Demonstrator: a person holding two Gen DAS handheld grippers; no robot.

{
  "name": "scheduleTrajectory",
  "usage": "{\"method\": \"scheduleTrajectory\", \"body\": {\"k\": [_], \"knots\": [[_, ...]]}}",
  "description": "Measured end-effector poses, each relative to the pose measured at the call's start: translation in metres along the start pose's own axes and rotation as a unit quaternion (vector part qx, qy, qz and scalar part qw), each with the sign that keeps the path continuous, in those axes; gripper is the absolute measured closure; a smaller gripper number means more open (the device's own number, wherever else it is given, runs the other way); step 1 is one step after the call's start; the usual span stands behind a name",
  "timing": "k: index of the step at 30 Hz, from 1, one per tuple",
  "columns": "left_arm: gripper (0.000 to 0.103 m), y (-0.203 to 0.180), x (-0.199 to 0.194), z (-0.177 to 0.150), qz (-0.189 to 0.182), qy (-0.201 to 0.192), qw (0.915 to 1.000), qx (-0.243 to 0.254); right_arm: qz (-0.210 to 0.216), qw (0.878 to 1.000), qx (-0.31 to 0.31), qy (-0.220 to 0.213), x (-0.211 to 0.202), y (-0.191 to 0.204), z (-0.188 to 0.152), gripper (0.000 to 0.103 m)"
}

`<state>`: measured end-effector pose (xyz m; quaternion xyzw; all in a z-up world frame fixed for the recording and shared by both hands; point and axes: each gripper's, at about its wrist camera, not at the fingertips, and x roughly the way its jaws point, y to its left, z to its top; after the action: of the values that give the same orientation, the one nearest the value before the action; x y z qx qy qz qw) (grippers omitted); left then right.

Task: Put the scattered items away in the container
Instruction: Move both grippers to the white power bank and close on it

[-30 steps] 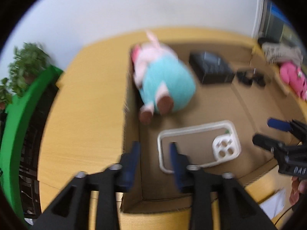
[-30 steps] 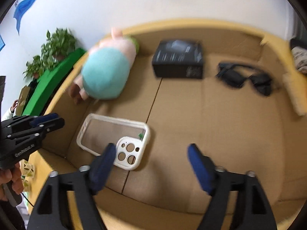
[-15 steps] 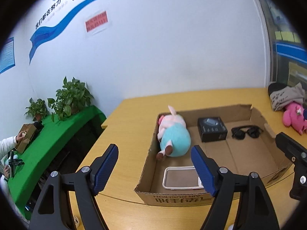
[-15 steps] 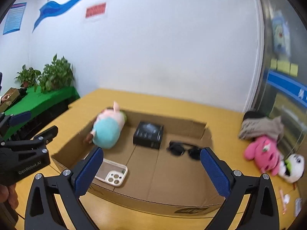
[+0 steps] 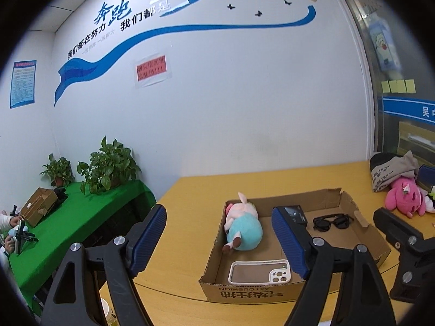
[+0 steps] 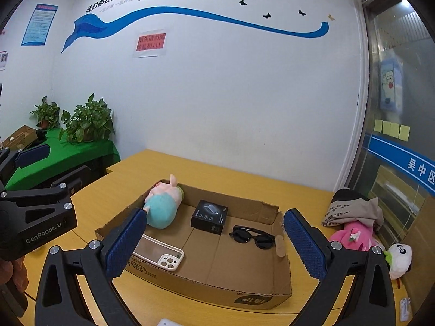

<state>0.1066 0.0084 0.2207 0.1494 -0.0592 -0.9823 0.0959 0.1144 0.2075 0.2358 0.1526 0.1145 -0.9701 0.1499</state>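
A shallow cardboard box (image 5: pixel 244 293) (image 6: pixel 206 285) sits on the yellow table. Inside lie a pink and teal plush toy (image 5: pixel 243 228) (image 6: pixel 163 206), a black box (image 5: pixel 297 214) (image 6: pixel 210 216), black sunglasses (image 5: pixel 333 221) (image 6: pixel 252 237) and a white phone case (image 5: pixel 259 271) (image 6: pixel 160 252). My left gripper (image 5: pixel 221 240) is open and empty, held back above the box's left front. My right gripper (image 6: pixel 214 244) is open and empty, above the box's near side.
A pink plush (image 5: pixel 403 198) (image 6: pixel 353 235), a panda plush (image 6: pixel 398 256) and folded cloth (image 5: pixel 391 169) (image 6: pixel 353 210) lie on the table to the right of the box. A green-covered side table with plants (image 5: pixel 108 163) (image 6: pixel 87 122) stands at the left.
Both grippers have pulled up and back from inside the box and opened wide. The phone case stays in the box's front left.
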Motion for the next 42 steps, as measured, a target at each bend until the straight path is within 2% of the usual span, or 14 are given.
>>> {"method": "scheduleTrajectory", "body": {"k": [8,14,18,20,22,24,26,27,31,33,35,39,42], "knots": [[0.023,-0.005,-0.022,0.003,-0.007,-0.024,0.9997,0.003,-0.008,1.000,-0.010,-0.016,-0.027,0.003,0.001,0.000],[0.022,-0.009,-0.024,-0.002,-0.019,-0.019,0.9996,0.002,-0.005,1.000,-0.008,-0.017,-0.037,0.000,-0.002,0.000],[0.022,-0.015,-0.005,-0.022,-0.052,0.029,0.9982,0.005,0.026,1.000,0.005,0.005,-0.029,-0.006,-0.013,0.000],[0.022,-0.020,0.014,-0.042,-0.093,0.078,0.9926,0.001,0.046,0.998,0.019,0.034,-0.017,-0.013,-0.027,0.000],[0.022,-0.026,0.036,-0.068,-0.141,0.137,0.9805,-0.009,0.075,0.993,0.045,0.082,0.003,-0.024,-0.052,0.000],[0.022,-0.031,0.059,-0.096,-0.193,0.198,0.9607,-0.027,0.101,0.983,0.076,0.134,0.024,-0.036,-0.082,0.000],[0.022,-0.038,0.080,-0.125,-0.234,0.254,0.9374,-0.043,0.120,0.969,0.103,0.188,0.045,-0.047,-0.117,0.000],[0.022,-0.042,0.087,-0.137,-0.246,0.273,0.9289,-0.047,0.131,0.960,0.115,0.218,0.055,-0.051,-0.136,0.000],[0.024,-0.063,0.113,-0.177,-0.281,0.343,0.8952,-0.047,0.174,0.927,0.155,0.294,0.080,-0.057,-0.196,0.000],[0.024,-0.071,0.122,-0.188,-0.299,0.365,0.8802,-0.050,0.185,0.916,0.151,0.323,0.089,-0.051,-0.216,0.000],[0.024,-0.080,0.128,-0.198,-0.320,0.383,0.8651,-0.051,0.195,0.911,0.144,0.333,0.094,-0.044,-0.226,0.000],[0.029,-0.094,0.136,-0.216,-0.337,0.411,0.8453,-0.053,0.200,0.906,0.127,0.350,0.103,-0.030,-0.237,0.001],[0.032,-0.098,0.133,-0.218,-0.344,0.405,0.8452,-0.057,0.197,0.904,0.103,0.365,0.109,-0.018,-0.245,0.001]]}}
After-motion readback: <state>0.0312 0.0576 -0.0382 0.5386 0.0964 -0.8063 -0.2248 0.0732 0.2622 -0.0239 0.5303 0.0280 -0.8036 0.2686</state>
